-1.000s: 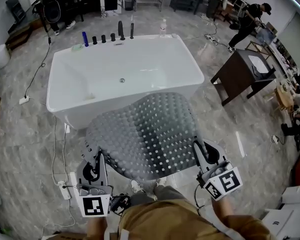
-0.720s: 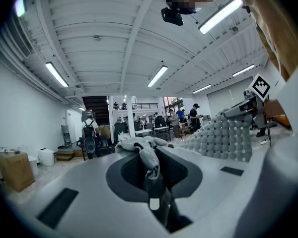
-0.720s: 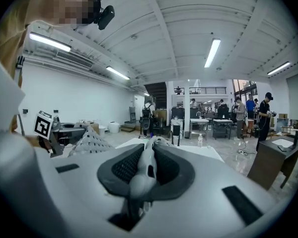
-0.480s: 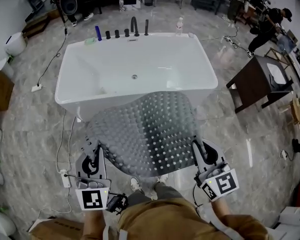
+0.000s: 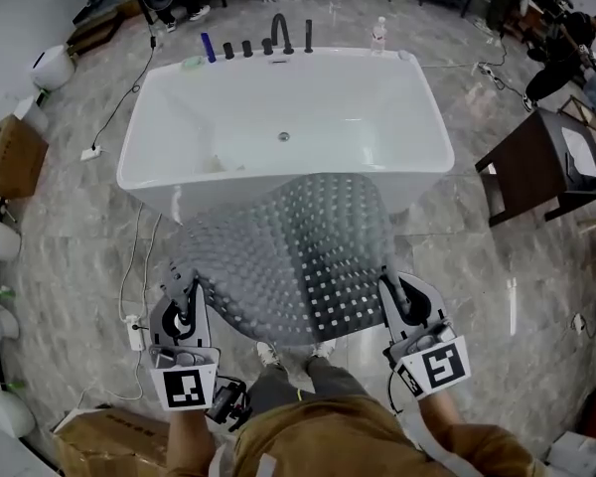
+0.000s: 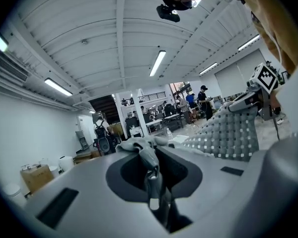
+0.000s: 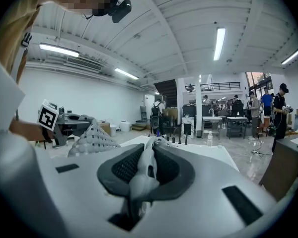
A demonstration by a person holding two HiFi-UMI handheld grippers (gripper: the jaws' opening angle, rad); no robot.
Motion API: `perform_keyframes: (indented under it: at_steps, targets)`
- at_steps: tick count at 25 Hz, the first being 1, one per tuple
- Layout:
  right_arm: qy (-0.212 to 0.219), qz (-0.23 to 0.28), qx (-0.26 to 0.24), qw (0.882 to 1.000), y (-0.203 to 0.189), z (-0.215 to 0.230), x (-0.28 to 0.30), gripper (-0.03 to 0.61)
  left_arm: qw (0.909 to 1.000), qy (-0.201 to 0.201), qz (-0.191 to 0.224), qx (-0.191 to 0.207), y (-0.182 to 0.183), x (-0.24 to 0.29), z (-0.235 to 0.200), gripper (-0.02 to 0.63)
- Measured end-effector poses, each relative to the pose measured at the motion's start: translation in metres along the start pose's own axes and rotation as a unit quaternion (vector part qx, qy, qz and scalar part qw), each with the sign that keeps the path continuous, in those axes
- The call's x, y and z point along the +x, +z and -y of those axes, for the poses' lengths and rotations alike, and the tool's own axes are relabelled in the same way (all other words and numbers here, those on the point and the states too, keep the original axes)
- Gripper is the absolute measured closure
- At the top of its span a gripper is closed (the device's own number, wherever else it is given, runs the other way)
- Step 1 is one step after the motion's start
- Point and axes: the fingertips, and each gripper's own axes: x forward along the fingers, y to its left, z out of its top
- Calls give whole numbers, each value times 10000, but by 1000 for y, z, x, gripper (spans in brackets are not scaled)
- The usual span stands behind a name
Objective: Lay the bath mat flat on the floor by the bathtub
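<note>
The grey bath mat [image 5: 298,256], studded with knobs and square holes, hangs spread out in the air in front of the white bathtub [image 5: 432,117]. Its far edge overlaps the tub's near wall in the head view. My left gripper [image 5: 186,301] is shut on the mat's near left corner, and the bunched fabric [image 6: 150,162] shows pinched between its jaws. My right gripper [image 5: 390,291] is shut on the near right corner, where a fold of mat [image 7: 145,168] is clamped. Each gripper view shows the other gripper [image 6: 248,100] [image 7: 64,124] with the mat stretched between.
A black faucet [image 5: 279,34] and bottles line the tub's far rim. A dark wooden side table [image 5: 536,167] stands at the right, a cardboard box [image 5: 10,157] at the left. A power strip [image 5: 134,332] and cables lie on the marble floor at the left. My shoes [image 5: 269,354] are under the mat.
I have stepped closer to the tub, which now sits centred ahead. Both grippers carried the mat forward with it, still spread between them, and both grips are unchanged.
</note>
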Motion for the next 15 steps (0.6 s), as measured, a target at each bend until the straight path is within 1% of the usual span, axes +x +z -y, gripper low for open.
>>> perform_keyframes:
  at_steps: [3, 7, 9, 12, 15]
  targets:
    - [-50, -68, -60, 9999, 1, -3, -10, 531, 9999, -72, -78, 27, -2, -9, 6, 569]
    - [-189, -204, -171, 9995, 21, 3, -33, 531, 9997, -129, -202, -39, 16, -20, 15, 569]
    - [-273, -237, -240, 9991, 30, 3, -42, 531, 9996, -174, -235, -11, 21, -27, 15, 569]
    - [-412, -262, -348, 9982, 36, 1, -47, 531, 9996, -220, -194, 61, 21, -32, 8, 569]
    - [-544, -287, -532, 9967, 33, -3, -46, 531, 9997, -228, -27, 55, 14, -31, 3, 569]
